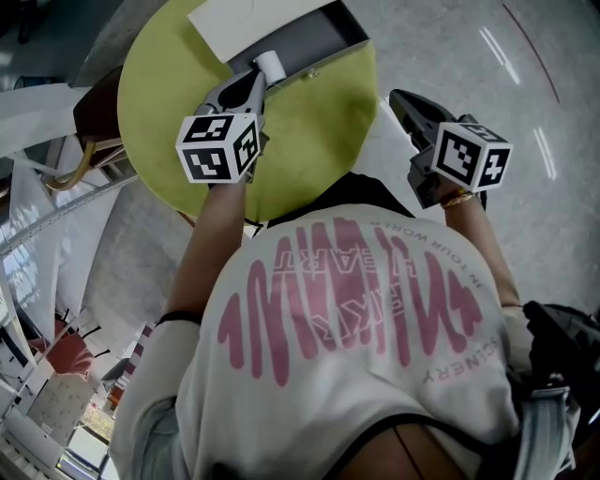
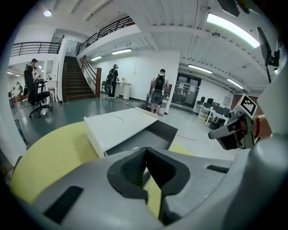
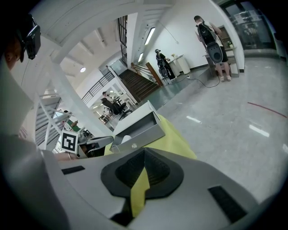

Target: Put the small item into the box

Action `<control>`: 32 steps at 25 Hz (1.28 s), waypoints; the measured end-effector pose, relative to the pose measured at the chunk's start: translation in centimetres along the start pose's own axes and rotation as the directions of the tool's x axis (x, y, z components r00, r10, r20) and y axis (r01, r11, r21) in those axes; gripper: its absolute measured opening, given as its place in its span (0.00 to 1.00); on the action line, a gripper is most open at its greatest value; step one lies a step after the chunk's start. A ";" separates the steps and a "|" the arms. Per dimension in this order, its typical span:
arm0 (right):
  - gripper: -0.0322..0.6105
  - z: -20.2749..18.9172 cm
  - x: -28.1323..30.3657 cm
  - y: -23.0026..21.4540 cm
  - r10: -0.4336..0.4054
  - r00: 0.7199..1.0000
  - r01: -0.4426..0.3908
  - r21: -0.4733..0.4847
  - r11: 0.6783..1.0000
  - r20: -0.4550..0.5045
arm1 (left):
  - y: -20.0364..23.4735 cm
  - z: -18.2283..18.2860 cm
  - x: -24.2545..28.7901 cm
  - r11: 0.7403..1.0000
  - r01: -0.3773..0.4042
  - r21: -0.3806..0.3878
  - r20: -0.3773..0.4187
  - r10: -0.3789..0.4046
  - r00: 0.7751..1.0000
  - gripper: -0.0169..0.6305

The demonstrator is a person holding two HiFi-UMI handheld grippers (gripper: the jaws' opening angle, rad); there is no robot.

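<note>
A grey box with a white lid stands open at the far side of the round yellow-green table. A small white cylinder sits right at the tip of my left gripper, at the box's front wall. In the left gripper view the jaws of that gripper meet, nothing shows between the pads, and the box lies just beyond. The right gripper view shows the cylinder at the box. My right gripper hangs off the table's right edge, shut and holding nothing.
A wooden chair stands under the table's left side. Grey floor lies to the right of the table. Far off are several people, a staircase and an office chair.
</note>
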State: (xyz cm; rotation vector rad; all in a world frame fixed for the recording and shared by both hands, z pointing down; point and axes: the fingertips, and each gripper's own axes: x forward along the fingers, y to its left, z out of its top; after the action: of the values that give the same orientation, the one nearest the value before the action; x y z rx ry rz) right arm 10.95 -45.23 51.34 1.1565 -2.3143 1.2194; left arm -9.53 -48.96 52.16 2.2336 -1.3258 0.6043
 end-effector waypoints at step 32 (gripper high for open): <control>0.06 2.7 -16.4 13.7 0.202 0.908 -0.050 -0.383 0.922 0.368 | -13.5 6.5 -25.3 0.983 0.175 -0.058 0.592 -0.108 0.799 0.04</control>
State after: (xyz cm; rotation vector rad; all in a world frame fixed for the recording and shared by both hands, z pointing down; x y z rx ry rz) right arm 11.31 -34.37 32.73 1.2165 -2.8022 0.5695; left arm -7.64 -29.85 29.93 2.4973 -1.3945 -0.2507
